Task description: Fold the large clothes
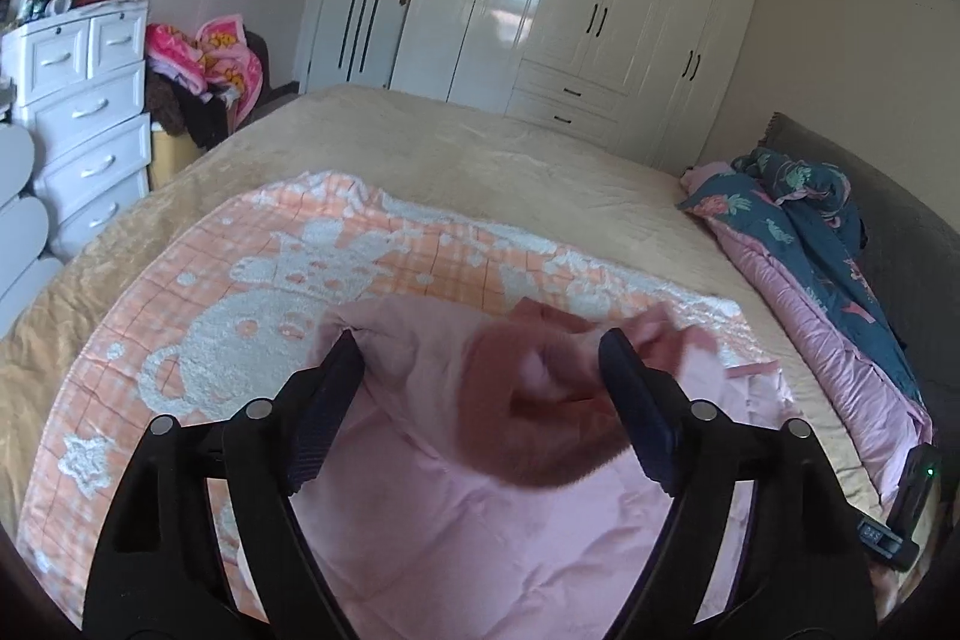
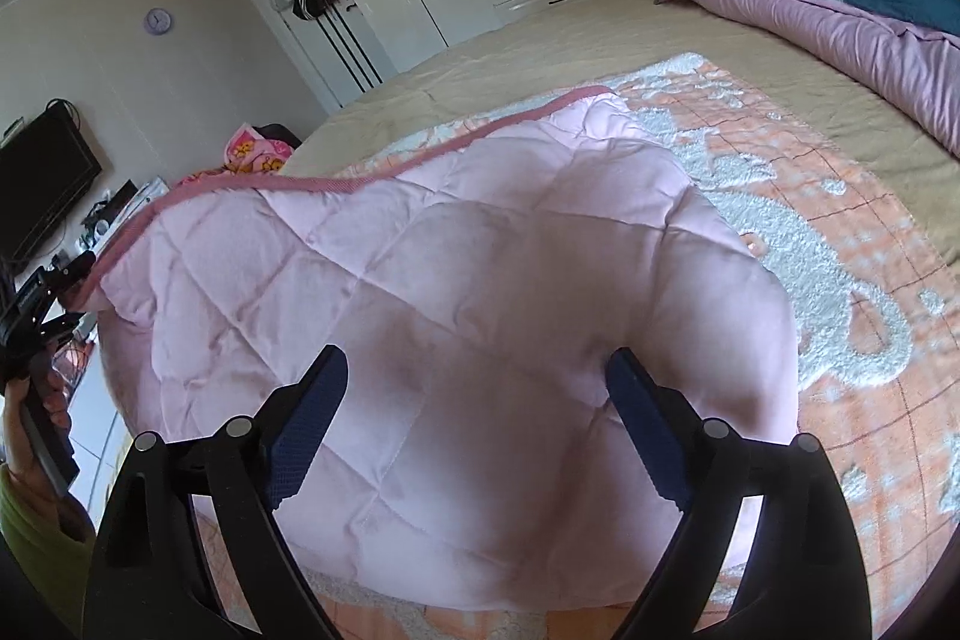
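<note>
Between the spread jaws of the left gripper [image 1: 480, 358], a blurred fold of the pink quilted garment [image 2: 456, 292] hangs loose, no pad pressing it. Right gripper [image 2: 480, 382], jaws likewise wide, tilts down over the garment's bulged middle. Its trimmed edge [image 2: 360, 181] runs leftward. Beyond, it lies on the orange patterned blanket [image 2: 840, 244] atop the bed [image 1: 480, 142].

**Both grippers spread wide**

The left gripper [image 1: 480, 349] points forward and somewhat downward, its jaws wide apart, pads pressing on nothing. The right gripper [image 2: 477, 370] tilts downward, jaws equally wide. In the right wrist view, a hand [image 2: 36, 418] in a green sleeve grasps the left gripper's handle.
</note>
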A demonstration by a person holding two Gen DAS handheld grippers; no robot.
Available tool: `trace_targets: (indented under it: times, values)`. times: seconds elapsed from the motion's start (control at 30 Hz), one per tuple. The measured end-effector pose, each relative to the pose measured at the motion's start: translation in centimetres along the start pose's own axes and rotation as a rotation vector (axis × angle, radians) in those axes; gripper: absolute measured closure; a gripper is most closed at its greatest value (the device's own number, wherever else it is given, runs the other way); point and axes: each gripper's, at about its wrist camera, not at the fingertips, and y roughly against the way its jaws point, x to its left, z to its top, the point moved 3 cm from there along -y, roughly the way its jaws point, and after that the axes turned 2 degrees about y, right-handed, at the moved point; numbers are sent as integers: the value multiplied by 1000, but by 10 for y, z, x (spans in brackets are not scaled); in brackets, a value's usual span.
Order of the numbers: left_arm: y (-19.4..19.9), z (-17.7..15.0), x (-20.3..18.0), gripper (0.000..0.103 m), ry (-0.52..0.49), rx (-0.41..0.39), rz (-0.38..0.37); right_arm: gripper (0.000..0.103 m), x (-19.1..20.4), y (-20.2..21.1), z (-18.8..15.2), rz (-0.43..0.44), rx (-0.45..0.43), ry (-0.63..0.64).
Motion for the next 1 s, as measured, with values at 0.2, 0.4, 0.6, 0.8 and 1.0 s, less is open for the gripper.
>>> trace_targets:
  times: [0.2, 0.4, 0.6, 0.8, 1.0]
  values:
    - [25, 5, -20, 11, -87, -76, 33, 9, 10, 25, 6, -45, -64, 64]
    - [39, -11, -17, 9, -148, -88, 103, 6, 20, 45, 11, -117, -116, 160]
    - [29, -53, 27, 9, -101, 7, 172, 5, 15, 56, 14, -168, -129, 207]
    - [14, -89, 70, 9, -7, 86, 193, 5, -12, 54, 15, -210, -114, 160]
    - [-9, -103, 86, 9, 40, 146, 126, 5, -33, 45, 12, -248, -92, 126]
